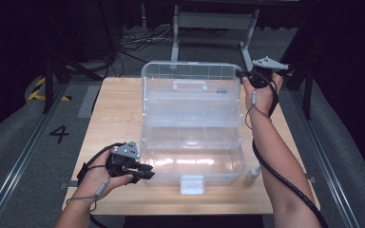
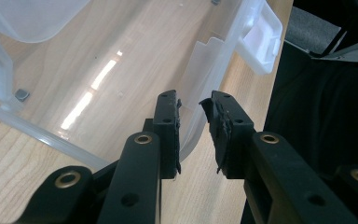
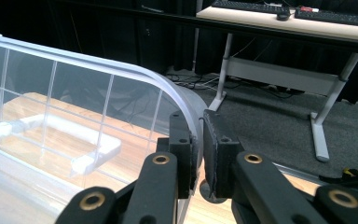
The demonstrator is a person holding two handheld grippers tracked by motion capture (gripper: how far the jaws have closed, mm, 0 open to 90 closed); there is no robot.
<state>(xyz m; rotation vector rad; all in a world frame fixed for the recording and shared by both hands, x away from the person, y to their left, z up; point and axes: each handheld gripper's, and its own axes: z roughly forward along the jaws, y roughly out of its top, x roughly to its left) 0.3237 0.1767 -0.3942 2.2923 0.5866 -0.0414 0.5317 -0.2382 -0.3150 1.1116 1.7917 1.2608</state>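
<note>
On a pale wooden table (image 1: 109,109), a clear plastic storage box (image 1: 192,161) stands open, its base toward the near edge and its lid (image 1: 192,92) tipped up and back toward the far side. The person's right gripper (image 1: 245,75) reaches to the far right corner of the raised lid; in the right gripper view its two black jaws pinch the lid's curved rim (image 3: 186,100) from both sides, with only a thin slot left between the pads. The left gripper (image 1: 148,172) sits at the near left corner of the base; in the left gripper view its jaws stand narrowly apart astride the base's clear wall (image 2: 193,121), the left pad against the plastic, the right pad just off it. A white latch (image 1: 192,184) hangs from the base's near side, and a small white bottle (image 1: 253,173) lies on the table just right of the box.
</note>
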